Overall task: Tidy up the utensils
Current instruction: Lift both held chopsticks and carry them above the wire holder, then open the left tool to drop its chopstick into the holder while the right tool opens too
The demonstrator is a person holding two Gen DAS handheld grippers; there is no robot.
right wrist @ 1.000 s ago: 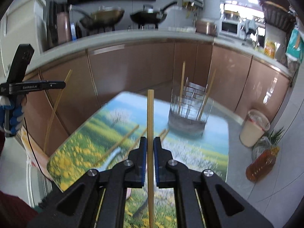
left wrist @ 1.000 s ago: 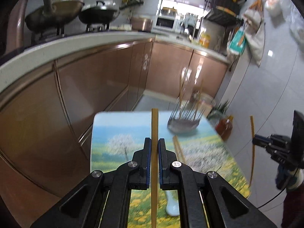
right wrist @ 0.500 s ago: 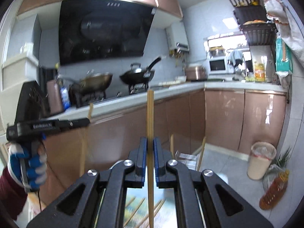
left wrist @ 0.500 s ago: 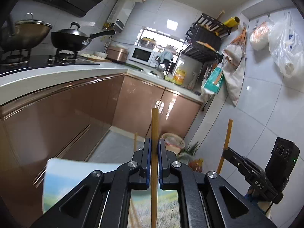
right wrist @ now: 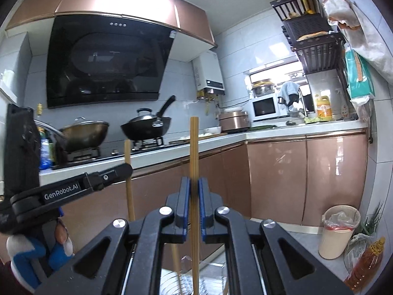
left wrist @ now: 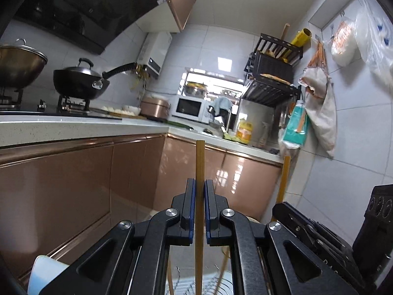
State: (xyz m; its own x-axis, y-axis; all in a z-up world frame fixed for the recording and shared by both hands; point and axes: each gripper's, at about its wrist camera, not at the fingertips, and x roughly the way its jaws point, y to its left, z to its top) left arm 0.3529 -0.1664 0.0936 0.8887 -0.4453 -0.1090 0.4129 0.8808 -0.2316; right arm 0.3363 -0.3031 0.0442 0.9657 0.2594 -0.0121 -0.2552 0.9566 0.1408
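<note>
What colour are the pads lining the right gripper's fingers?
Blue, on black fingers; the right gripper shows them best in the right wrist view, clamped on a tan wooden chopstick.

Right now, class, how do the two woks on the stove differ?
The metal wok is bare brownish metal; the black wok is black. The metal wok's lid looks see-through; the black wok's is opaque grey. The metal wok sits left of the black wok. Both are lidded, on stove burners.

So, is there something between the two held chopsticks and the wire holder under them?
Nothing visible. The left gripper and right gripper each clamp a chopstick upright, directly over the wire holder. Only chopsticks already standing in it are nearby.
</note>
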